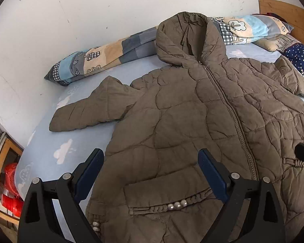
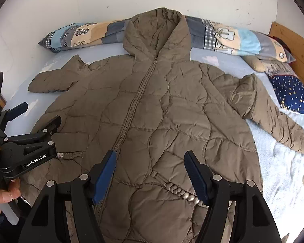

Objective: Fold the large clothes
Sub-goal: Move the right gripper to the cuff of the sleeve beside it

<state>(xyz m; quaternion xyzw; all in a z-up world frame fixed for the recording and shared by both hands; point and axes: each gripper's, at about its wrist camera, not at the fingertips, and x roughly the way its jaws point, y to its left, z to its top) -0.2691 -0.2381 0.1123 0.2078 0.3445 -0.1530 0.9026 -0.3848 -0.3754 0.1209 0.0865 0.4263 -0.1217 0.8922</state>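
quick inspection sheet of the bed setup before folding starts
surface: bed, pale blue cloud-print sheet
job's things: coat laid flat, front up, zipped, hood toward the wall, both sleeves spread out
clutter: rolled quilt along the wall; starry pillow at right; red items on a shelf beside the bed
grippers: left claw and right claw both open, over the hem, holding nothing
cables: nothing seen
surroundings: white wall; wooden headboard
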